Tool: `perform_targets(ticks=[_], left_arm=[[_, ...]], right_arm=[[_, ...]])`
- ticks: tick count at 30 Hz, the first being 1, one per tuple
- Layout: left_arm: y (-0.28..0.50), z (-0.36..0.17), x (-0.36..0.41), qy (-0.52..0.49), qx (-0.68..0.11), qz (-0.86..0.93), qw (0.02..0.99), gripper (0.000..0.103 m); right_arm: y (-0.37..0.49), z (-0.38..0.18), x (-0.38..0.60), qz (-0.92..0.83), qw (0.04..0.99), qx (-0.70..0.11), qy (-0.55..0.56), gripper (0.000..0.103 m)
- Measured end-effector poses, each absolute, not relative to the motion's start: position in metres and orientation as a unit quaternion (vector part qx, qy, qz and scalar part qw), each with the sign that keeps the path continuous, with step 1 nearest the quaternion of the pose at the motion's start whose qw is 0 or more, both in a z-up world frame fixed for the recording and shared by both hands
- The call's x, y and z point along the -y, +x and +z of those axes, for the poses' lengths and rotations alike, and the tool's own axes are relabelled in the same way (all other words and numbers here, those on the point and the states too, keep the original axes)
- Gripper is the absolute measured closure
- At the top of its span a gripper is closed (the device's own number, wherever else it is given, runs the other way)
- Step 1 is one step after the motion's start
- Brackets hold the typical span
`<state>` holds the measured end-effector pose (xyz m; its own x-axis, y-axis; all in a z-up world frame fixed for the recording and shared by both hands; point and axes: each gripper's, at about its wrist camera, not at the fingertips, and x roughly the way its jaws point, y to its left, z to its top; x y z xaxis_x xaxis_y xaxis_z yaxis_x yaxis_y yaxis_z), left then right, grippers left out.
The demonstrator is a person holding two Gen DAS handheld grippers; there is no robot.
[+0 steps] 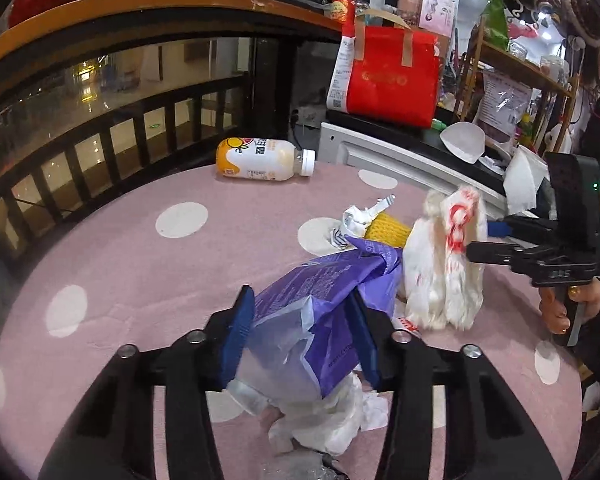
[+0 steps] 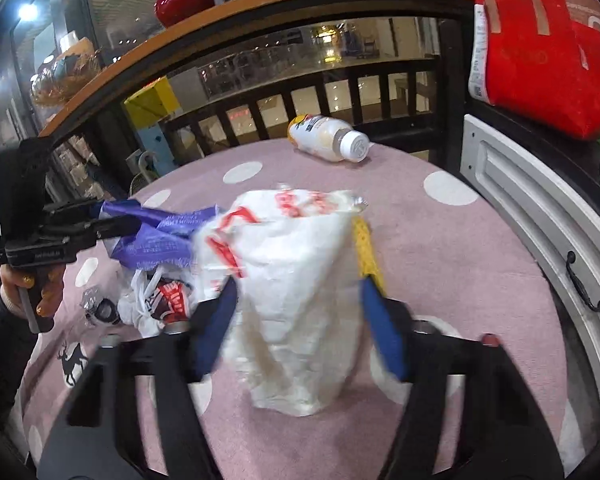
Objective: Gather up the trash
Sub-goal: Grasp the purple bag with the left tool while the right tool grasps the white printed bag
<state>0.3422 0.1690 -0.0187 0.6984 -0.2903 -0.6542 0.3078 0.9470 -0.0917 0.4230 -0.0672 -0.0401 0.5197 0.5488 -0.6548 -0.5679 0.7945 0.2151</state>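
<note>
Left tongs (image 1: 302, 336) grip the purple bag (image 1: 320, 292); right tongs (image 2: 296, 320) appear clamped on the white bag (image 2: 296, 280), though blurred. Both bags sit over the pink spotted bench (image 1: 140, 260). Beyond the white bag lies a capped bottle (image 1: 266, 159) on its side.

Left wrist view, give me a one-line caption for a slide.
Left tool clamps a purple bag over the pink dotted tablecloth while the right tool grips a white bag.
</note>
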Motion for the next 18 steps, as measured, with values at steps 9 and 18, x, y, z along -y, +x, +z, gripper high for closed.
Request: perform_targets(ticks=[9,18], left_arm=[[0.319,-0.008,-0.162,0.009,-0.34,-0.152,0.928,0.09],[0.276,0.026,-0.153,-0.012,-0.289,-0.132,0.948,0.092]], right_arm=[[0.383,-0.022,0.071,0.309,0.89,-0.332,-0.034,0.089],[0.321,0.012,0.086,0.293,0.91,-0.289,-0.054,0.089]])
